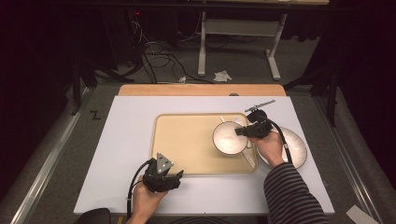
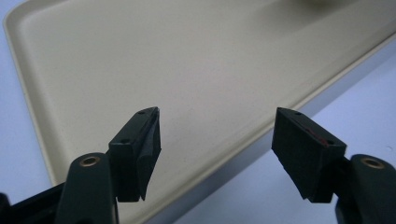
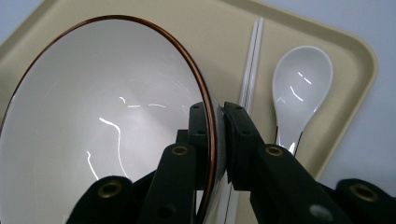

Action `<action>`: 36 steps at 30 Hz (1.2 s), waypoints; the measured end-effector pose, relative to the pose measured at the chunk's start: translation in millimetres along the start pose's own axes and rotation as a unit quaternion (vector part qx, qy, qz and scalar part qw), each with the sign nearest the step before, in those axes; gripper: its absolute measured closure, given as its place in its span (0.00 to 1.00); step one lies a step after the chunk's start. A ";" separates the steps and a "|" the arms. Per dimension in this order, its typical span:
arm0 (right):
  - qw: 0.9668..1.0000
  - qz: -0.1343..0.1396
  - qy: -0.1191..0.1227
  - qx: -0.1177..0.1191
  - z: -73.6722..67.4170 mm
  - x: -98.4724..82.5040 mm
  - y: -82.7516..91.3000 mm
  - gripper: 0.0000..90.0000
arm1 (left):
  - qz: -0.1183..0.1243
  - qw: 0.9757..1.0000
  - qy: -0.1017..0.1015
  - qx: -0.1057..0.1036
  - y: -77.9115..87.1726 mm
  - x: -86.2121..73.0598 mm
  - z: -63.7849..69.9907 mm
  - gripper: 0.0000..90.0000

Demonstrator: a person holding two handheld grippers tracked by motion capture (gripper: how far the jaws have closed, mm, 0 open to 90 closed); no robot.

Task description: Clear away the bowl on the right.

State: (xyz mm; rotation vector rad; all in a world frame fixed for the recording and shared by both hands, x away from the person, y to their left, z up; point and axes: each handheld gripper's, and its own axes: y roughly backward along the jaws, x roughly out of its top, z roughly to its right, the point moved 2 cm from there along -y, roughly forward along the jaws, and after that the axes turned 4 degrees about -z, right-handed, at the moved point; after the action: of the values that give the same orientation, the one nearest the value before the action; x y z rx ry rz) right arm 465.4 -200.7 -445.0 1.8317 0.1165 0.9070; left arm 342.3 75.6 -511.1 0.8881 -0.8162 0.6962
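Over the tray's right part: white bowl (image 3: pixel 102 126) with a brown rim, tilted, its rim wall pinched between the jaws of the right tool (image 3: pixel 218 135) — one jaw inside, one outside.
Right tool: clenched on the bowl.
Right hand (image 1: pixel 271 148): reaches in from the right, sleeve striped.
Beside the bowl: white chopsticks (image 3: pixel 251 70) and spoon (image 3: pixel 299 88) on the beige tray (image 1: pixel 187 140).
Plate (image 1: pixel 296 142): on the worktop (image 1: pixel 126 140), right of the tray.
Left tool (image 2: pixel 217 154): released — jaws apart above the tray's near edge.

White, brown-rimmed bowl (image 1: pixel 228 138), empty, seemingly tilted, over the beige tray's (image 1: pixel 187 144) right part.
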 end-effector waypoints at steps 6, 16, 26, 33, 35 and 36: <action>1.000 -0.009 0.001 -0.002 1.5 10.1 -9.0 0.93 | 0.003 1.000 0.002 0.009 3.8 -1.2 -3.0 0.37; 1.000 -0.012 -0.003 -0.006 3.9 27.4 -20.7 0.93 | 0.009 1.000 0.003 0.021 9.7 -1.5 -7.6 0.37; 1.000 -0.020 -0.013 -0.010 11.8 34.4 -40.1 0.93 | 0.016 0.999 0.011 0.032 15.2 -2.6 -11.5 0.37; 1.000 -0.025 -0.009 -0.003 8.9 45.3 -52.5 0.93 | 0.022 0.999 0.016 0.043 20.3 -3.9 -14.7 0.37; 1.000 -0.024 -0.014 0.002 8.6 48.5 -57.5 0.94 | 0.023 0.998 0.018 0.047 23.1 -3.9 -16.3 0.37; 1.000 -0.025 -0.015 0.004 8.6 49.9 -60.2 0.94 | 0.024 0.998 0.018 0.049 24.4 -3.9 -17.0 0.37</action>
State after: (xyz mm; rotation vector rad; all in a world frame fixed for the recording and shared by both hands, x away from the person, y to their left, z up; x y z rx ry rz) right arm 525.5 -156.6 -470.3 1.8417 0.1461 0.8442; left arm 326.1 100.9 -511.5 0.9442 -0.7781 0.7990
